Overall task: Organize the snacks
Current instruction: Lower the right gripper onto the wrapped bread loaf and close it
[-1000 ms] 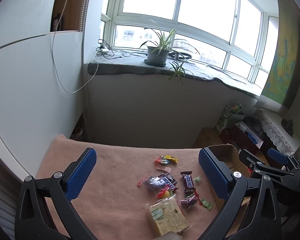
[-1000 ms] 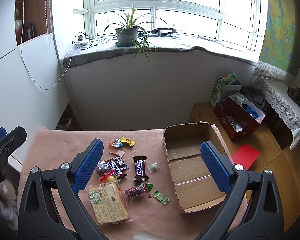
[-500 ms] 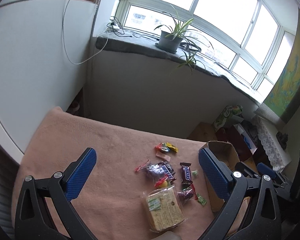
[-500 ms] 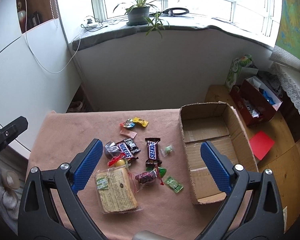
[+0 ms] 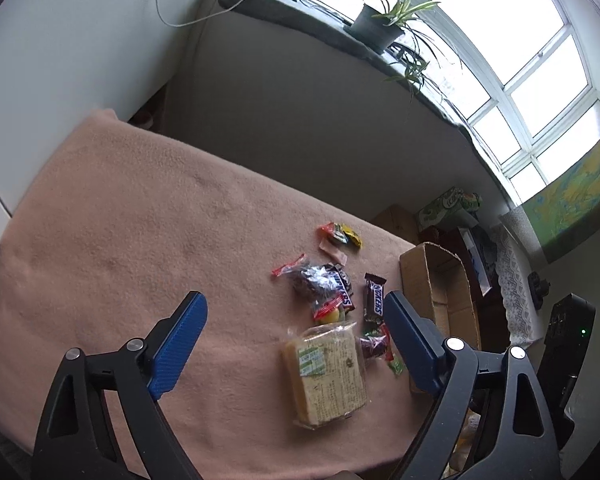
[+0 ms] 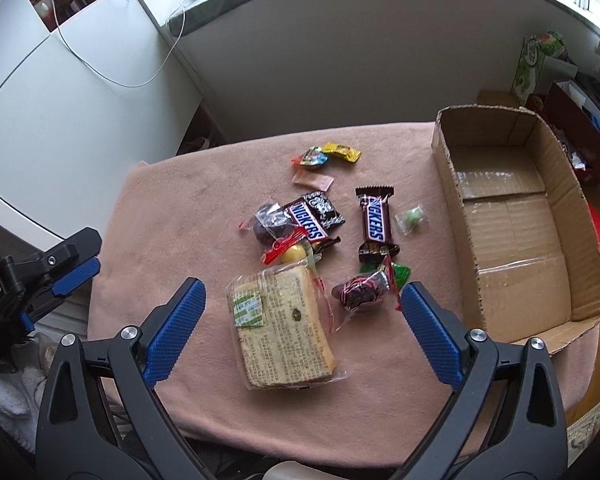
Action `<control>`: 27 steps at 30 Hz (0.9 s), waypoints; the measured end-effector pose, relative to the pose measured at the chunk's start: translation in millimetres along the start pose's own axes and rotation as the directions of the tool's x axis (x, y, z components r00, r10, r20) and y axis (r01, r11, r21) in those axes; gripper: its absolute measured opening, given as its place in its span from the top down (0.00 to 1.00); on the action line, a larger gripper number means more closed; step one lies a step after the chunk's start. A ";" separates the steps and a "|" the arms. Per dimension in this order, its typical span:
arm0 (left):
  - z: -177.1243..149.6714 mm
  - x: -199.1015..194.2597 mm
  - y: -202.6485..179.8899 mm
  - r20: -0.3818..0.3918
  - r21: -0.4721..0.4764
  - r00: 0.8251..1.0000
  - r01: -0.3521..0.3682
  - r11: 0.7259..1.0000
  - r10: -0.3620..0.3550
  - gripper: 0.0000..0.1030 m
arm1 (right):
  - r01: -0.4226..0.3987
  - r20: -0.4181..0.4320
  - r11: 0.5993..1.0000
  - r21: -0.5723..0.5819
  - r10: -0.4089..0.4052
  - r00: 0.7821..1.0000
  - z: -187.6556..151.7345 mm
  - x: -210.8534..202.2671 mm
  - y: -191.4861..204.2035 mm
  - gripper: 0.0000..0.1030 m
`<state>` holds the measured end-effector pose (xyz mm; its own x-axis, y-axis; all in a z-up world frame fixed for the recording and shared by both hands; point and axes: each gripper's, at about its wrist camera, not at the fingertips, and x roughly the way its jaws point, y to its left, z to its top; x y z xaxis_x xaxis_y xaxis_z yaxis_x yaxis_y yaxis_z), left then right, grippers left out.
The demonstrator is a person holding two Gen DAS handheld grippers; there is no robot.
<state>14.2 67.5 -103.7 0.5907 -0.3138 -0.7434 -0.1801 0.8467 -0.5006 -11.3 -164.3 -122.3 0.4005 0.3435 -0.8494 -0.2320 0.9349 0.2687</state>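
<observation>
Snacks lie in a loose pile on a pink cloth-covered table (image 6: 172, 208). A wrapped sandwich pack (image 6: 280, 324) lies nearest, also in the left wrist view (image 5: 328, 376). Behind it are two Snickers bars (image 6: 374, 222) (image 6: 306, 216), a dark candy in clear wrap (image 6: 360, 292), a small green candy (image 6: 412, 218) and red and yellow sweets (image 6: 328, 154). An empty cardboard box (image 6: 512, 216) stands to the right. My right gripper (image 6: 300, 308) is open above the sandwich pack. My left gripper (image 5: 296, 328) is open above the table, left of the pile.
The left gripper's body (image 6: 40, 272) shows at the table's left edge in the right wrist view. Behind the table are a grey wall, a windowsill with a potted plant (image 5: 380, 28), and boxes on the floor (image 6: 572, 120) at right.
Both grippers have tilted downward and moved closer to the table. The snacks now look larger and nearer. Nothing has been taken hold of.
</observation>
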 end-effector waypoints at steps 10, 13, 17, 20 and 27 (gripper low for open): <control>-41.9 34.9 22.8 -0.211 -0.124 0.971 0.083 0.989 -0.107 0.43 | -0.140 -0.172 0.984 0.111 0.158 0.972 -22.4 43.6 -16.6 0.17; -53.3 40.2 27.4 -0.251 -0.145 0.960 0.089 0.985 -0.123 0.45 | -0.153 -0.198 0.980 0.125 0.176 0.964 -25.4 54.4 -20.2 0.29; -65.3 49.2 29.5 -0.299 -0.156 0.943 0.100 0.983 -0.144 0.48 | -0.169 -0.223 0.976 0.138 0.197 0.955 -25.0 65.5 -24.7 0.43; -71.0 55.5 29.3 -0.320 -0.163 0.934 0.111 0.980 -0.159 0.56 | -0.178 -0.233 0.975 0.132 0.205 0.951 -23.1 68.9 -26.0 0.49; -72.6 63.1 28.8 -0.333 -0.145 0.930 0.112 0.983 -0.155 0.62 | -0.169 -0.250 0.980 0.100 0.189 0.950 -15.5 83.8 -19.0 0.53</control>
<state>-10.8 40.9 -197.3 0.3152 -0.5663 -0.7615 -0.2247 0.7351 -0.6396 12.9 -154.7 -205.6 0.1148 0.4809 -0.8692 -0.2065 0.8675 0.4526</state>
